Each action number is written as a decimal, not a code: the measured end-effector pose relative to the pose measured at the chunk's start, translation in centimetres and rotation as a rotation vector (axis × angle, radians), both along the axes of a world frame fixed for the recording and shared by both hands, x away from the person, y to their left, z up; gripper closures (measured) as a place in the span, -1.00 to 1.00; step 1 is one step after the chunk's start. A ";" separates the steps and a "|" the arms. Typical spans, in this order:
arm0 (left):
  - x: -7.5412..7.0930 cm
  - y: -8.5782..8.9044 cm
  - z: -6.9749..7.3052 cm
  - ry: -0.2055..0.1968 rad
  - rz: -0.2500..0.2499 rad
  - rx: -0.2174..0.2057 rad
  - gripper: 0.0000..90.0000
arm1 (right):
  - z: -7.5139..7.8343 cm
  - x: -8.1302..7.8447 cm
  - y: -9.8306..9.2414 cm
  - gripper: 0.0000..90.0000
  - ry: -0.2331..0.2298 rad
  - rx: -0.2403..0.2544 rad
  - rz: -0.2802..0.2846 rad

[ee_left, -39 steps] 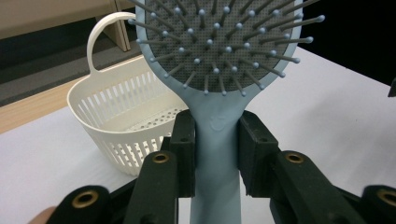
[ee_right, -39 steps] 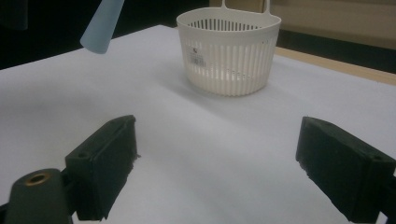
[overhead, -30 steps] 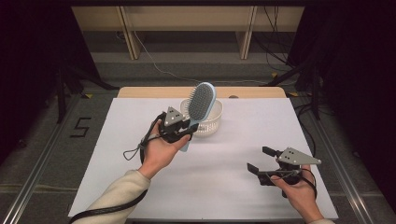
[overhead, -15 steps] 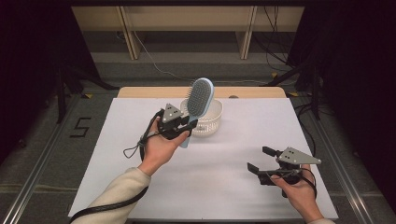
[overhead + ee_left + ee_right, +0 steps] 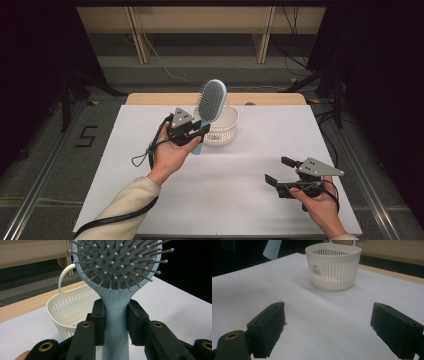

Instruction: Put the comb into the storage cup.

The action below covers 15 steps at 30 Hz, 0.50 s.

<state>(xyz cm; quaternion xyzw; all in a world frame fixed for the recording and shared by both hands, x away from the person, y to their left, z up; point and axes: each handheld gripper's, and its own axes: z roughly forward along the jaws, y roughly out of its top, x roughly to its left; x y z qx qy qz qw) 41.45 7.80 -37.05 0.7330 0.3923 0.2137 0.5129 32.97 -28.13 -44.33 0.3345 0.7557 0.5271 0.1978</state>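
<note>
My left gripper (image 5: 199, 131) is shut on the handle of a light blue paddle hairbrush (image 5: 212, 99), held upright above the table just left of a white slotted basket (image 5: 227, 134). In the left gripper view both pads clamp the neck of the hairbrush (image 5: 117, 267), its bristles face the camera, and the basket (image 5: 72, 305) stands behind it. My right gripper (image 5: 279, 170) hovers open near the table's front right with nothing between its jaws. The right gripper (image 5: 329, 325) looks across the sheet at the basket (image 5: 333, 267), with the tip of the brush's handle (image 5: 272, 248) hanging at the upper left.
A white sheet (image 5: 150, 200) covers the table, and a strip of bare wood (image 5: 150, 98) shows along its far edge. The left gripper's cable (image 5: 142, 157) loops over the sheet beside the wrist. Dark floor and stands surround the table.
The left hand has lifted the hairbrush slightly, still beside the basket. The right hand and its gripper have stayed put.
</note>
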 end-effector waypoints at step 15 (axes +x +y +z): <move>0.8 0.3 0.1 -0.001 0.010 -0.009 0.55 | 0.0 0.0 0.0 -0.71 -0.004 -0.003 0.002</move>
